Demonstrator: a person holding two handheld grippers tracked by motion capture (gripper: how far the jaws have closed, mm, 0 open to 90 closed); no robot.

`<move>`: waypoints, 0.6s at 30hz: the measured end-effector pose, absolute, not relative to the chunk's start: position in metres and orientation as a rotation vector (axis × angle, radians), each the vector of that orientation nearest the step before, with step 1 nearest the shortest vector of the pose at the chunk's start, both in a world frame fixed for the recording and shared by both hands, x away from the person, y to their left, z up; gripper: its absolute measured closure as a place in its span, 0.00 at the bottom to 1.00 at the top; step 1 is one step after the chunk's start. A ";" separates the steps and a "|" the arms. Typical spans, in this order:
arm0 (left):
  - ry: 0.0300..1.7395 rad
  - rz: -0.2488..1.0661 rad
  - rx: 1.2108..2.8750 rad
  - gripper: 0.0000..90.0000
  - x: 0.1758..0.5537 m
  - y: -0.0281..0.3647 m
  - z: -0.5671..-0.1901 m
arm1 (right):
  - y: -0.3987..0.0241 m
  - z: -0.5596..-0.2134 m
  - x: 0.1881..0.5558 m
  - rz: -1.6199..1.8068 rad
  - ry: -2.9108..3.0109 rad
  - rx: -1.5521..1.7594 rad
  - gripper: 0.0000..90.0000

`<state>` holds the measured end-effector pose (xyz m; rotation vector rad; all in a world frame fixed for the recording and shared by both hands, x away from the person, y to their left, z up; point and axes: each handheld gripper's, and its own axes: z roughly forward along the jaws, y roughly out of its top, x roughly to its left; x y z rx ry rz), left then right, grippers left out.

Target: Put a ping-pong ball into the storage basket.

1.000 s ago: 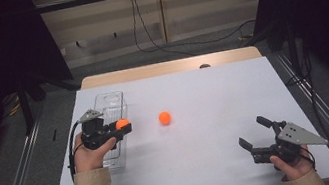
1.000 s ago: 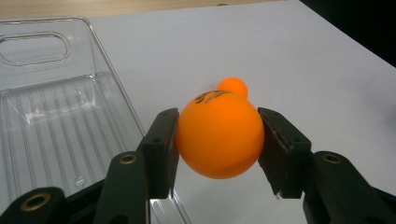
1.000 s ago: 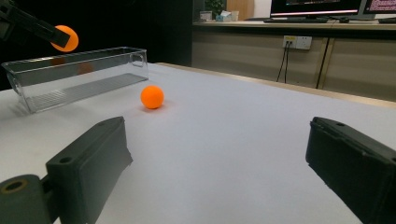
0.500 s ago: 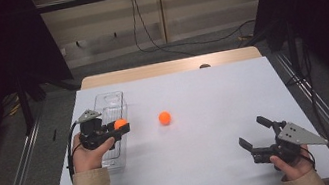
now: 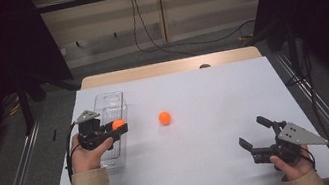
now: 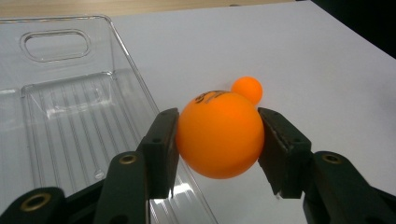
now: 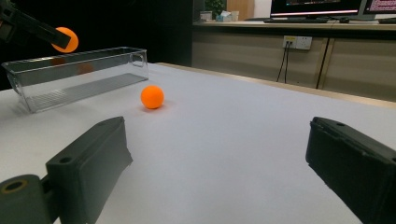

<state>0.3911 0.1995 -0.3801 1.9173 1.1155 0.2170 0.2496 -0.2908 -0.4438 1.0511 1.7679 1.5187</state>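
My left gripper [image 6: 219, 140] clamps the ball [image 6: 219, 135] right over the clear bin's [image 6: 70, 121] near-side rim, bin floor just leftward.

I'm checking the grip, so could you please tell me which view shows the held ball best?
The left gripper view: the held ball sits large between both pads. The high view shows it small at the left tongs; the right gripper view shows it far off.

High view overlooks the table [image 5: 215, 165]; both tongs views, low, share it.
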 end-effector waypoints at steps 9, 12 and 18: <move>1.132 0.229 1.912 0.57 0.392 0.204 -0.382 | -0.291 -0.444 0.250 1.520 1.766 1.052 0.06; 1.137 0.234 1.911 0.57 0.392 0.205 -0.382 | -0.291 -0.444 0.250 1.519 1.767 1.051 0.06; 1.144 0.251 1.919 0.57 0.393 0.207 -0.384 | -0.291 -0.444 0.250 1.519 1.768 1.052 0.06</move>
